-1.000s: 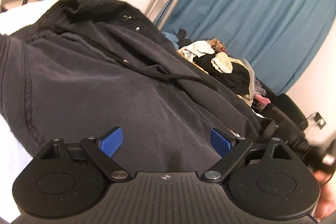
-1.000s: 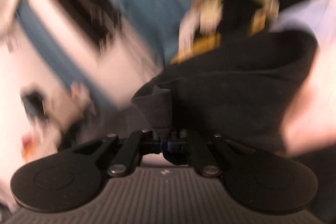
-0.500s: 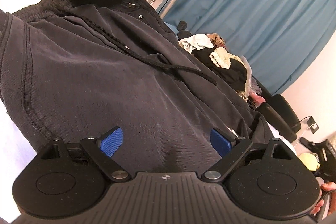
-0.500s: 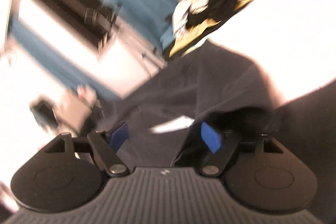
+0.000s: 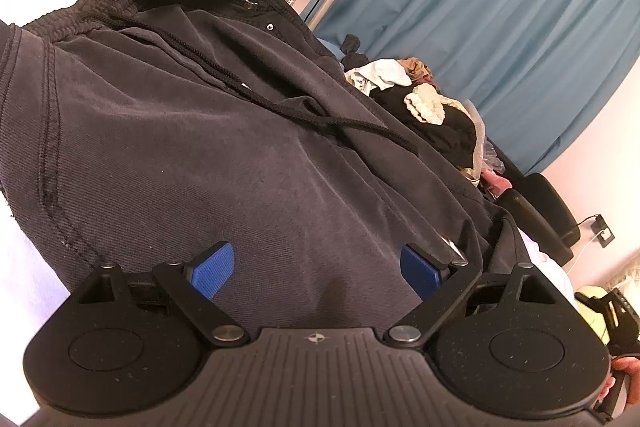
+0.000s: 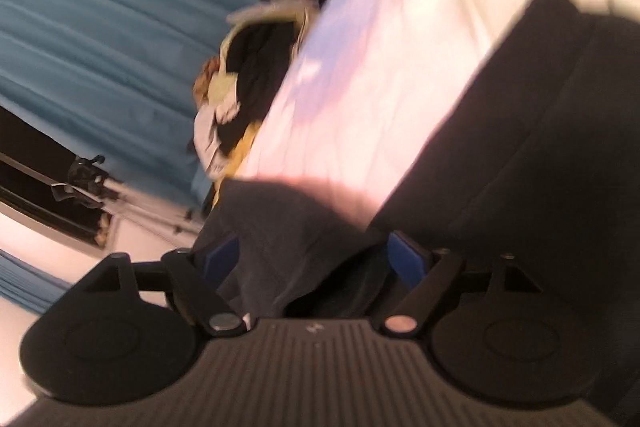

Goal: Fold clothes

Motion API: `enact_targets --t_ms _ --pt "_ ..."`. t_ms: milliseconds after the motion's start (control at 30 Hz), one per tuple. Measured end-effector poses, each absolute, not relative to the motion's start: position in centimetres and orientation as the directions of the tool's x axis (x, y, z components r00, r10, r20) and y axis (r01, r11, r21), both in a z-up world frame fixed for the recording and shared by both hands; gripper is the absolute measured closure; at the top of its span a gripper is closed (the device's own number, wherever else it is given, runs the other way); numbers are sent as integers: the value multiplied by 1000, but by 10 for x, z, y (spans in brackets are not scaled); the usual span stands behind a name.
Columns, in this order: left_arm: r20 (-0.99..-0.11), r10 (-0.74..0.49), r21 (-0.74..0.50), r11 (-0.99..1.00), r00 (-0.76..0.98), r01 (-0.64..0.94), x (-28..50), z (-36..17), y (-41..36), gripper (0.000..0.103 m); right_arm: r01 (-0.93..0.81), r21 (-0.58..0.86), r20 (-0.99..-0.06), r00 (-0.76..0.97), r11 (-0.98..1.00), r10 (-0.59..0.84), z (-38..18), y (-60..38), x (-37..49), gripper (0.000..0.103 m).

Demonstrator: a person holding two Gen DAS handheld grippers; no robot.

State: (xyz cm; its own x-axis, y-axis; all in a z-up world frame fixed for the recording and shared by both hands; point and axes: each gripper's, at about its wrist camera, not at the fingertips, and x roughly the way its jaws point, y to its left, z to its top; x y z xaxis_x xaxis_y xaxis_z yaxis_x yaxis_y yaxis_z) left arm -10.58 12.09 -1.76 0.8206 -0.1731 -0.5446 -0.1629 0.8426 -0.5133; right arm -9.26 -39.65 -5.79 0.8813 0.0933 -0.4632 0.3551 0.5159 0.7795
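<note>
Your right hand-held gripper has just been opening, letting go of the dark trousers, though cloth still lies loose between its jaws. The left hand-held gripper gapes empty over them on the bed; that fold looks laid

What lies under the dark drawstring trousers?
A white bed sheet shows beside the dark drawstring trousers and seems to continue beneath. What else is under them cannot be seen; the cloth covers it.
</note>
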Motion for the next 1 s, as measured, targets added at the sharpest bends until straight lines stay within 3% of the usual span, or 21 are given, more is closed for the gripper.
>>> enact_targets --t_ms 133,400,467,500,533,567,767,1000 --pt "-543 -176 -515 842 821 -161 -106 -17 121 11 335 729 -438 898 597 30 -45 -404 -95 16" --pt "-550 -173 -505 848 817 -160 -106 -19 118 11 300 773 -505 824 559 256 -90 -395 -70 14" --pt "-552 -173 -504 848 815 -162 -106 -20 118 11 276 754 -511 817 596 268 -92 -388 -65 22" --pt "-554 -173 -504 849 815 -162 -106 -20 118 11 264 741 -515 813 617 271 -92 -384 -62 43" --pt "-555 -173 -503 849 813 -163 -106 -21 118 11 263 726 -522 812 635 260 -89 -382 -62 84" --pt "-557 -173 -502 849 812 -164 -106 -21 118 11 264 719 -521 818 644 246 -84 -382 -62 98" --pt "-556 -180 -502 851 812 -156 -110 -21 117 11 249 662 -433 897 707 89 -32 -418 -58 98" --pt "-539 -173 -513 844 825 -158 -108 -19 119 11 376 527 -469 877 762 -108 -15 -498 6 98"
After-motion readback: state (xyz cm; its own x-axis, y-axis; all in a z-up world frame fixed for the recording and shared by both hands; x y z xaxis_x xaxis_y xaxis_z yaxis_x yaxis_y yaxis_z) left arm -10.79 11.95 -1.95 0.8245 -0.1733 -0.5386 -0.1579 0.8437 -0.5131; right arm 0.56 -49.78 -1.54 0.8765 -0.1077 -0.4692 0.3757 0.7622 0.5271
